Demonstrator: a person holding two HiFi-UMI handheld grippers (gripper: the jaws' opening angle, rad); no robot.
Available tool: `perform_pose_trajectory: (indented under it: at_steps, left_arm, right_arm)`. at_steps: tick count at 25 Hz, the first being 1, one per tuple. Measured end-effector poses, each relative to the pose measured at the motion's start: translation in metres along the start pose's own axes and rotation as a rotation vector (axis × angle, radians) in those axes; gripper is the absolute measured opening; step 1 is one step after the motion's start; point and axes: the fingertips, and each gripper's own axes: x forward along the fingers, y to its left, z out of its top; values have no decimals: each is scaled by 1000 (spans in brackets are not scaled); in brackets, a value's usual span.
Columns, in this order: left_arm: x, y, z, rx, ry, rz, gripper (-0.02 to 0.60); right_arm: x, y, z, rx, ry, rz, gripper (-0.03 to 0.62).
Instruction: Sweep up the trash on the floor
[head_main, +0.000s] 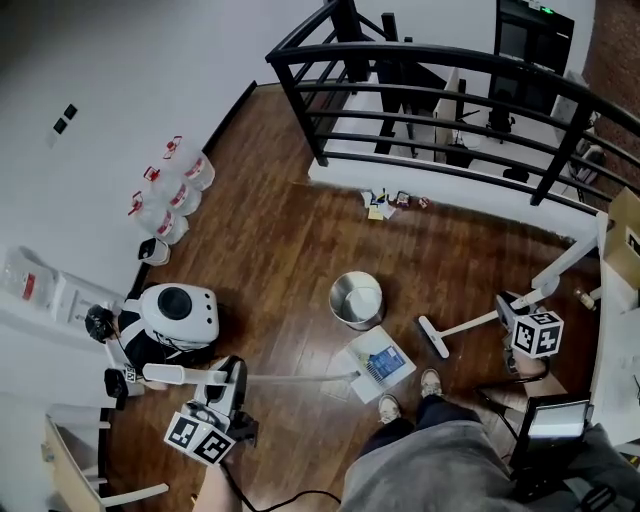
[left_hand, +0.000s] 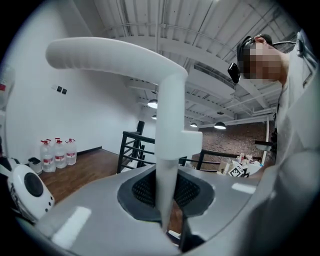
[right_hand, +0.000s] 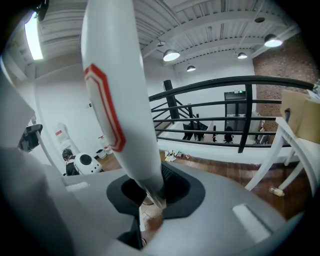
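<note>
My left gripper (head_main: 230, 388) at the lower left is shut on the long white handle (head_main: 300, 377) of a dustpan (head_main: 381, 364), which rests on the wooden floor near the person's feet with paper scraps in it. In the left gripper view that handle (left_hand: 169, 150) rises between the jaws and ends in a curved grip. My right gripper (head_main: 512, 314) is shut on the white broom handle (head_main: 560, 268); the broom head (head_main: 432, 337) sits on the floor beside the dustpan. The right gripper view shows the red-marked broom handle (right_hand: 117, 105) clamped between the jaws. A small trash pile (head_main: 386, 203) lies by the railing base.
A metal bin (head_main: 357, 299) stands just beyond the dustpan. Water bottles (head_main: 172, 195) line the left wall, with a white round machine (head_main: 180, 313) and a dispenser (head_main: 40, 290) nearer. A black railing (head_main: 440, 62) borders the far side. A white table (head_main: 612, 350) stands on the right.
</note>
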Motion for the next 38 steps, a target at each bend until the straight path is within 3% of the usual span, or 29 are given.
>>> perform_pose_trajectory:
  at_steps: [11, 23, 33, 38]
  left_arm:
    - [37, 11, 52, 84, -19, -14, 38]
    - [113, 48, 80, 200, 52, -58, 38]
    - [180, 109, 87, 250, 131, -279, 38]
    - [208, 120, 90, 294, 155, -385, 38]
  right_arm:
    - [-3, -18, 1, 17, -8, -9, 51]
    - [23, 18, 25, -49, -9, 55, 51]
    - [40, 74, 60, -85, -30, -12, 51]
    - [39, 101, 73, -120, -43, -60, 51]
